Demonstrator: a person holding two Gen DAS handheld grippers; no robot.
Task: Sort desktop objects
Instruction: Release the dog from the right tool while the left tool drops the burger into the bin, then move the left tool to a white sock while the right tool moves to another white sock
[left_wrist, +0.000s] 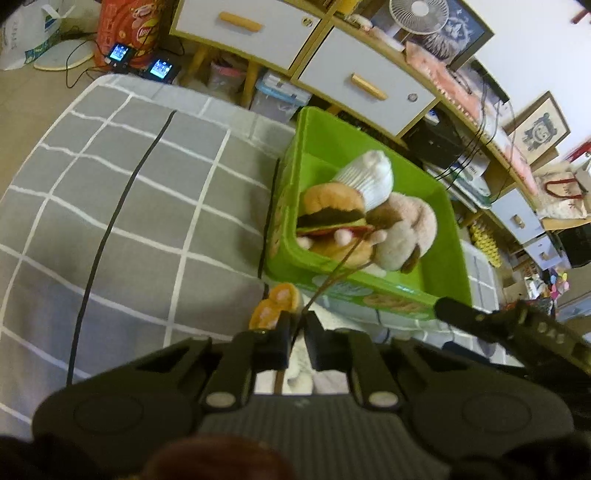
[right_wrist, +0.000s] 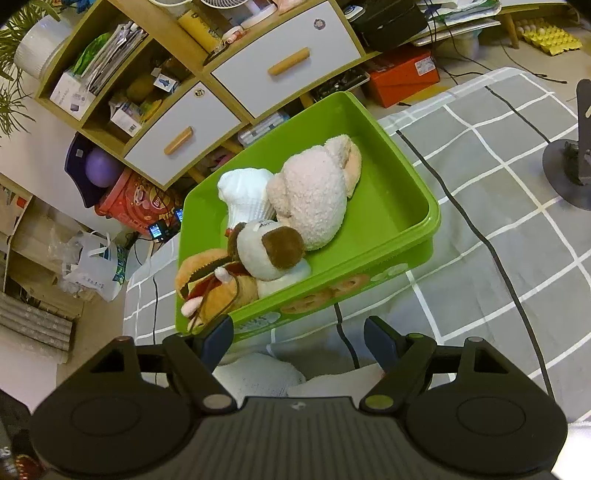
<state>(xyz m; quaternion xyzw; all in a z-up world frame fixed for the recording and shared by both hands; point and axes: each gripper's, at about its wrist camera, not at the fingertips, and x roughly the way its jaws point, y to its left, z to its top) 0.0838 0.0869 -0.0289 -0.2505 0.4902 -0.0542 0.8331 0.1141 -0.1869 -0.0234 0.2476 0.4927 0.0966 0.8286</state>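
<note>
A green bin stands on the grey checked cloth and holds plush toys: a burger, a white chef hat, a cream plush and a brown-and-white dog. A thin brown cord runs from the burger over the bin's near wall. My left gripper is shut on that cord, just outside the bin. My right gripper stands open before the bin, above a white plush that its pads do not touch.
An orange plush piece lies on the cloth beside the left fingers. A black cable crosses the cloth. A black stand sits at the right. Drawers and shelves crowd behind the bin.
</note>
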